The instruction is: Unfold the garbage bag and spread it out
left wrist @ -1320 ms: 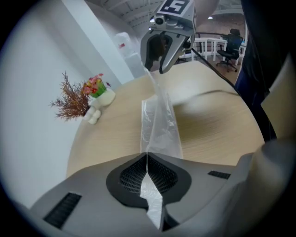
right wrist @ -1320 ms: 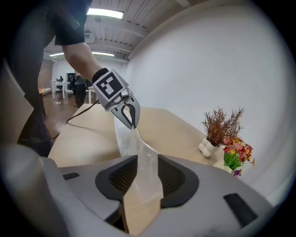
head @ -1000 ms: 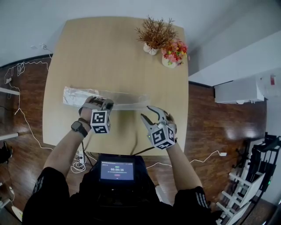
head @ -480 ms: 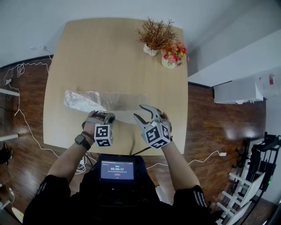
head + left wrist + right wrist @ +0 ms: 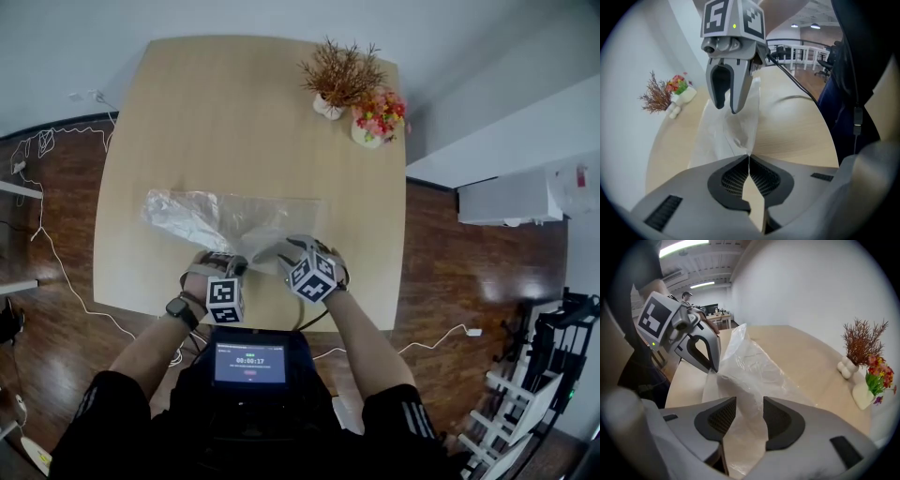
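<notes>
A translucent garbage bag lies partly spread across the middle of the wooden table. Its near edge is lifted and crumpled. My left gripper is at that near edge, shut on a pinch of the film; in the left gripper view the jaws meet with the film running away from them. My right gripper is close beside it on the right. Its jaws stand apart with a raised fold of the bag between the pads, not squeezed. Each gripper shows in the other's view: the right gripper, the left gripper.
Two small pots stand at the table's far right corner: a dried brown plant and red and pink flowers. A screen hangs at my chest by the near table edge. Cables trail on the dark floor at the left.
My left gripper has pulled the bag's near edge toward me, so the folded strip has opened wider. The right gripper has come left and down onto the bag, next to the left one.
</notes>
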